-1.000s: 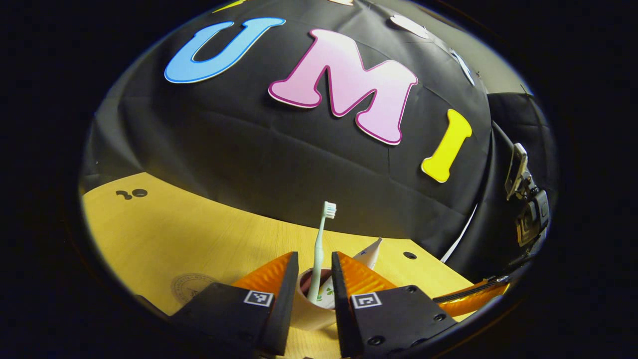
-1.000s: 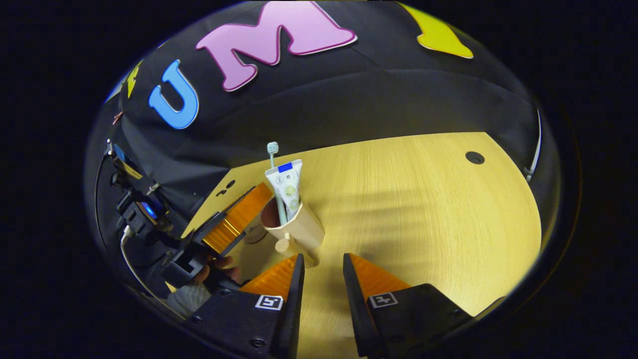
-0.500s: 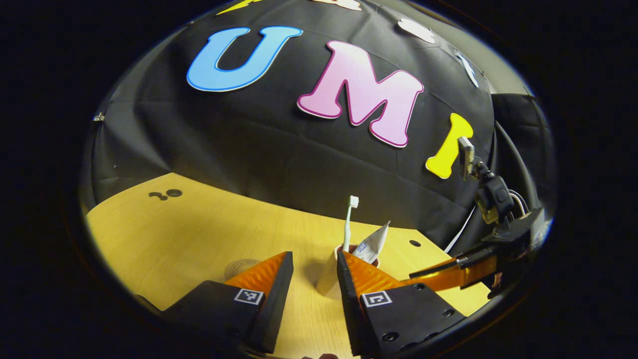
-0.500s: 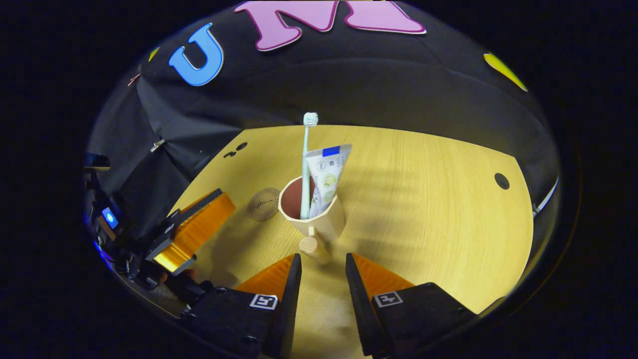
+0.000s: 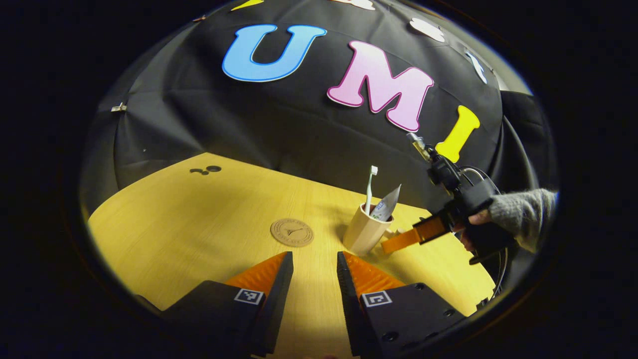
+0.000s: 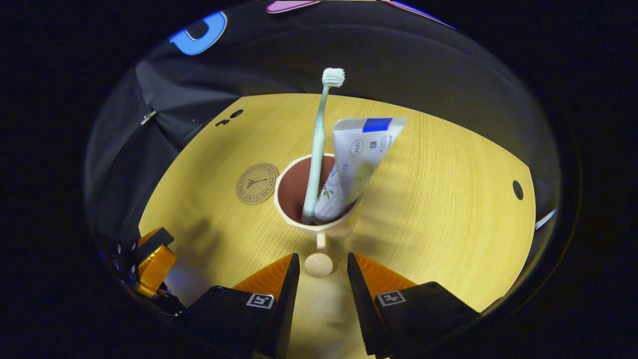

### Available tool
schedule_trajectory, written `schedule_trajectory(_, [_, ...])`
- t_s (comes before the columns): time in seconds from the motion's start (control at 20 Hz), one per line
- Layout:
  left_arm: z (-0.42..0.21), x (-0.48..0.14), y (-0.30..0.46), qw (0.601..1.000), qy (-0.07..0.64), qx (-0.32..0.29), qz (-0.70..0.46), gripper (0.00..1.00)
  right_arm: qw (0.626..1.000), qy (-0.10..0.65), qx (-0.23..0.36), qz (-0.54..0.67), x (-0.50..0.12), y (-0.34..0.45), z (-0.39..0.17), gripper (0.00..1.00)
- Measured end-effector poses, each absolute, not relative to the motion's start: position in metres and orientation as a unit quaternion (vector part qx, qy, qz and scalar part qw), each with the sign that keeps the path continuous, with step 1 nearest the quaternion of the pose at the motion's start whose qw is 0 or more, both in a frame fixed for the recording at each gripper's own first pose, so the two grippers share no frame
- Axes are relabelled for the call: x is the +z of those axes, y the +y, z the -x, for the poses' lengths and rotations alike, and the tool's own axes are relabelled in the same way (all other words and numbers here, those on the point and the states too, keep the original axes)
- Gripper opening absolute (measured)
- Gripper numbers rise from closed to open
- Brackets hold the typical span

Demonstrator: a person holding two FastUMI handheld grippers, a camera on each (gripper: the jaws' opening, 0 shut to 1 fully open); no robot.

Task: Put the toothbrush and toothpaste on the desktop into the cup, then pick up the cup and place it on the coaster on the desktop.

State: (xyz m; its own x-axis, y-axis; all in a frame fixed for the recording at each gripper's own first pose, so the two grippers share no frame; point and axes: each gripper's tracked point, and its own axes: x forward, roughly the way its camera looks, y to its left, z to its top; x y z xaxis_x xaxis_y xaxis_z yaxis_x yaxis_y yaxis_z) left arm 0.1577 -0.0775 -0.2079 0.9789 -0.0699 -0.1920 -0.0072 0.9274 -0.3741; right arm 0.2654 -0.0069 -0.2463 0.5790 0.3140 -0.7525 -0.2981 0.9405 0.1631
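the toothbrush (image 6: 317, 149) and toothpaste (image 6: 355, 164) stand in the cup (image 6: 319, 227) mid-desk, just beside the coaster (image 6: 256, 183), and the right gripper (image 6: 321, 271), open and empty around its knob handle, must grab and move it.

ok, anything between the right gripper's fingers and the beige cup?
Only the cup's round wooden knob handle, which sits at the open fingertips of the right gripper in the right gripper view. The beige cup stands just beyond it.
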Motion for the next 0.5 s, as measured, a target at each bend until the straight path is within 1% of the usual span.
schedule_trajectory(0.35, [-0.136, -0.229, -0.057, 0.973, 0.115, 0.021, 0.198, 0.57, 0.870, 0.459, 0.173, 0.038, -0.267, 0.001, -0.280, 0.59])
schedule_trajectory(0.5, [-0.134, -0.231, -0.050, 0.973, 0.116, 0.032, 0.197, 0.57, 0.873, 0.457, 0.161, 0.051, -0.266, -0.002, -0.288, 0.59])
